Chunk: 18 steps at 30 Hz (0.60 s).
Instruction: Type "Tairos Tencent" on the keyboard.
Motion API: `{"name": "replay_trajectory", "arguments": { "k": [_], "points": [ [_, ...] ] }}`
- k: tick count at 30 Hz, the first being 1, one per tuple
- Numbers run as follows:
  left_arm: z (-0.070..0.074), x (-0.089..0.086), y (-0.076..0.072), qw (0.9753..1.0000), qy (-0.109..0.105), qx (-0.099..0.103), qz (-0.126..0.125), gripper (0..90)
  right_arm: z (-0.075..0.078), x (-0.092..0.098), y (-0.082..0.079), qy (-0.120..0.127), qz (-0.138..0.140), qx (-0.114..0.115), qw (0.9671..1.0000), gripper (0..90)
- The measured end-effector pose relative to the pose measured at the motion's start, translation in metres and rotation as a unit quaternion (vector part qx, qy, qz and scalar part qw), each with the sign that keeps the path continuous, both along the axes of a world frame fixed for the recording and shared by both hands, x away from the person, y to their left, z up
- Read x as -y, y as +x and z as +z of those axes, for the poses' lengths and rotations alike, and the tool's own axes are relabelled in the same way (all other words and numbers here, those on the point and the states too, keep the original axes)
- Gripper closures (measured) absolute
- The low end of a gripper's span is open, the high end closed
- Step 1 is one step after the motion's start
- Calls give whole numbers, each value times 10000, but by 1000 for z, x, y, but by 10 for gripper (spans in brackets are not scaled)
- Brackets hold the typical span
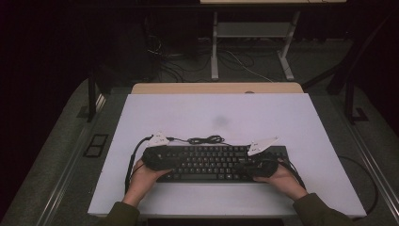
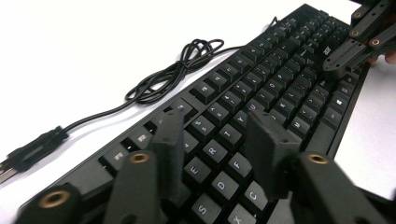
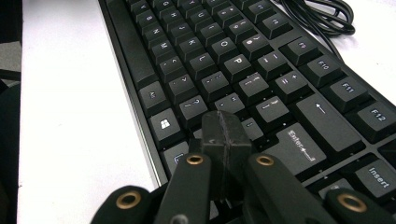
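Hovering both claws over the keyboard (image 1: 217, 163), which lies flat on the white surface (image 1: 197, 117) w/ its long axis running left-right across me. Left claw (image 2: 219, 140) is spread apart, empty, over the E/R/T keys at the left end; right claw (image 3: 223, 135) is clenched on nothing, tip just above the keys by Enter at the right end. Each end sits straight under its own claw (cord (image 2: 177, 74) coiled behind, clear of both), so neither reaches across.
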<state>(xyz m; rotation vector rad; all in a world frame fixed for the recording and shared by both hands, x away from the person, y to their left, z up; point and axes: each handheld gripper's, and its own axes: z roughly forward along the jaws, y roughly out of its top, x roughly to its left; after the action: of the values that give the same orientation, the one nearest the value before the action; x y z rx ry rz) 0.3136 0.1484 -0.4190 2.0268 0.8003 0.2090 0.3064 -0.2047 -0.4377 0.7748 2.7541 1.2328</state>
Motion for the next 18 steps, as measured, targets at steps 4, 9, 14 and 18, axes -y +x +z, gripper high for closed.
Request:
{"name": "replay_trajectory", "arguments": {
  "k": [4,9,14,18],
  "points": [
    [0,8,3,9999,60,-58,-83,710,0,0,0,1,-1,-6,10000,896],
    [0,17,7,9996,140,-109,-199,806,0,0,0,-3,1,3,10000,896],
    [-3,26,10,9990,257,-171,-337,879,0,0,0,-3,2,1,10000,896],
    [-3,32,14,9984,350,-233,-367,885,0,0,0,-2,1,-1,10000,896]
  ]
}}
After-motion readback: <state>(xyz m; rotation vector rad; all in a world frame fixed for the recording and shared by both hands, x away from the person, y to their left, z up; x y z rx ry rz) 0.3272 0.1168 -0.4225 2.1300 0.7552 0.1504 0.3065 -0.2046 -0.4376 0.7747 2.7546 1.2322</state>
